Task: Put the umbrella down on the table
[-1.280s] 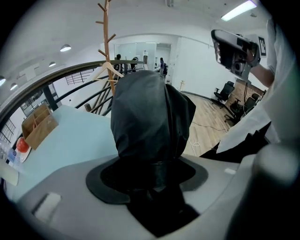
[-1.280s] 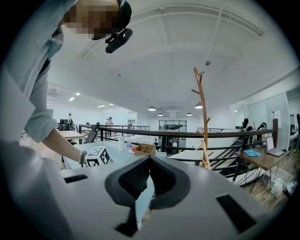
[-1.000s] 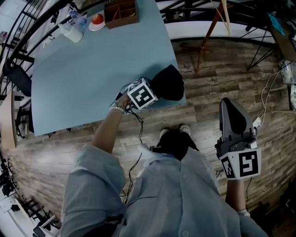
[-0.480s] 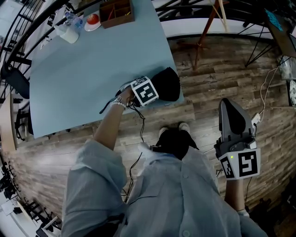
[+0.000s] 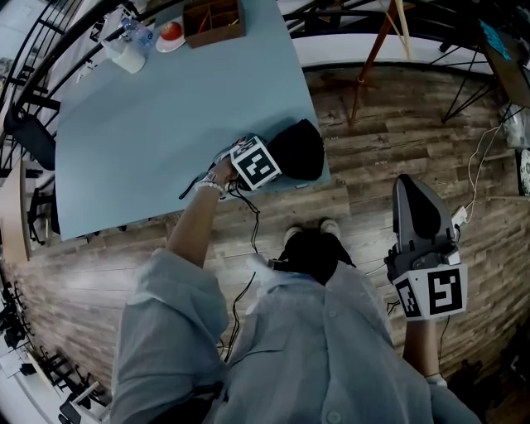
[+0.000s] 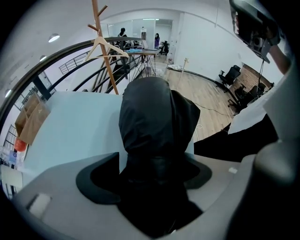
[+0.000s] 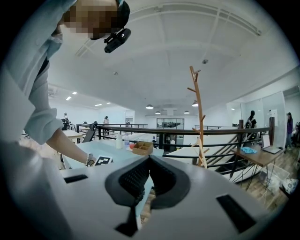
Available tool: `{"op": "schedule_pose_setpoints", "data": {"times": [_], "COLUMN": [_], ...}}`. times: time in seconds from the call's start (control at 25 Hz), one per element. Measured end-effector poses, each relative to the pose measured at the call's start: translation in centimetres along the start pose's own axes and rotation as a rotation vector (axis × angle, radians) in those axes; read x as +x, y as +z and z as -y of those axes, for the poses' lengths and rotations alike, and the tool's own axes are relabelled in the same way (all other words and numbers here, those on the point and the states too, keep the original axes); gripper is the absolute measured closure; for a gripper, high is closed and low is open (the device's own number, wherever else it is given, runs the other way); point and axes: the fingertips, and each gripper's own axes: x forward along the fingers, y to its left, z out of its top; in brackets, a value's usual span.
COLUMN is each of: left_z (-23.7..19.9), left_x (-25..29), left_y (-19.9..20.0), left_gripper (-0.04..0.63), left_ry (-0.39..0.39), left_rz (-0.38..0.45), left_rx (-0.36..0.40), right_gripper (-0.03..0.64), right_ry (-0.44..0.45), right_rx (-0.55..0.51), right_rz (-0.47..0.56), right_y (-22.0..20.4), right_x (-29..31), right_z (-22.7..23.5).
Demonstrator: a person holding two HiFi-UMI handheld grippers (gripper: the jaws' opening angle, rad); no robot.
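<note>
Blue table, divided wooden box, black umbrella

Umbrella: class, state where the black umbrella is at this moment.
In the head view, the black umbrella lies on the light blue table, at its near right corner, by the wooden floor.

Head camera looks down; all share table.

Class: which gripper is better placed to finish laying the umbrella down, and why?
Left. On the left gripper the jaws have just been opening around the umbrella on the table; the right gripper is shut, off over the floor.
</note>
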Motion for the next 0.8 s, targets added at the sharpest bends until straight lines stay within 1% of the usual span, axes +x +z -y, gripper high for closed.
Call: {"op": "schedule_pose_setpoints", "data": {"times": [0.44, 0.68, 0.8], "left_z": [0.0, -1.2, -1.6], "left_x": [-2.3, -4.9, -6.3], "left_y": [0.2, 0.5, 0.5], "left_gripper": [0.261, 0.261, 0.264], "left_ry": [0.017, 0.074, 0.089], "left_rz": [0.064, 0.139, 0.202], "left_rx": [-0.060, -0.132, -0.211], "right_gripper": [0.617, 0.617, 0.617], "right_ry": [0.059, 0.100, 0.126], "right_rx": [-0.009, -0.012, -0.013], "right_rz": [0.029, 0.046, 0.055], "right_y": [1.0, 1.3, 1.5], "right_x": [1.0, 1.7, 2.1], "right_z": [-0.2, -0.3, -0.4]}}
